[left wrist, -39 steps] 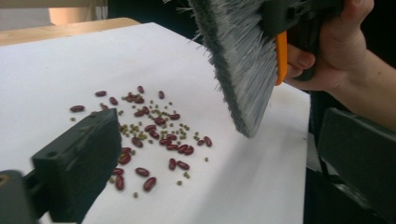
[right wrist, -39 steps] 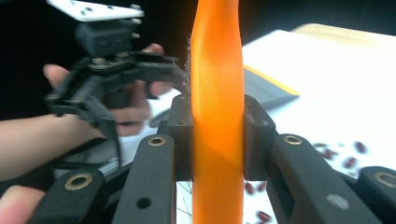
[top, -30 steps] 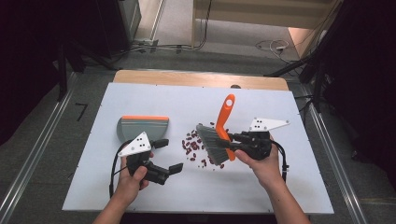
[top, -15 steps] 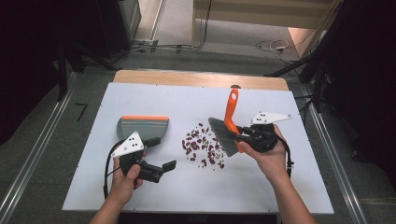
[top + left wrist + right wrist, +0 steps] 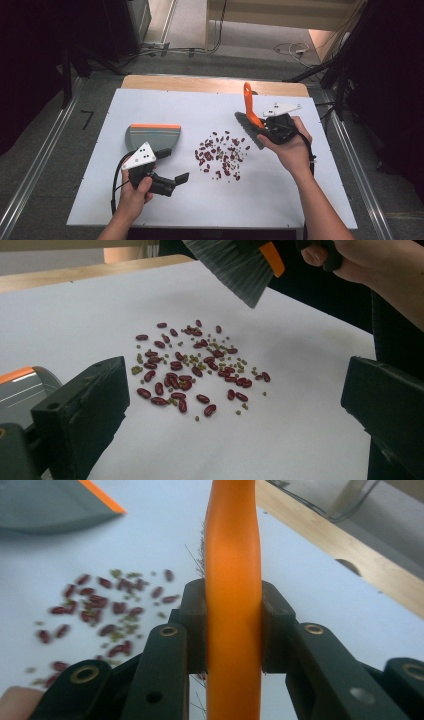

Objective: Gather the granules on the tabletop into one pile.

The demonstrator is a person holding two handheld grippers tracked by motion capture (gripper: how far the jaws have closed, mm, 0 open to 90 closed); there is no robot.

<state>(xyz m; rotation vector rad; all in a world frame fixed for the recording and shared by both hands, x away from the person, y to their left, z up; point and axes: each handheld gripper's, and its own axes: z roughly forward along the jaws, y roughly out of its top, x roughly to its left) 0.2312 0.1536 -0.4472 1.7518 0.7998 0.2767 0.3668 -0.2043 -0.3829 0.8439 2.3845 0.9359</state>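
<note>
Red and small green beans lie scattered mid-board. A brush with an orange handle and grey bristles hangs just right of them, off the board, with my right gripper shut on the handle. In the right gripper view the jaws clamp the handle from both sides, beans to the left. A grey dustpan with an orange edge lies at the left. My left gripper sits open in front of it, pointing at the beans, with the bristles above and the dustpan beside its jaw.
The white board covers the table, with a wooden strip along the far edge. Metal rails run along the floor on both sides, and cables lie on the floor behind.
My right gripper has carried the brush to the right and a little up, off the beans, and the handle now stands more upright. The left gripper has stayed put.
</note>
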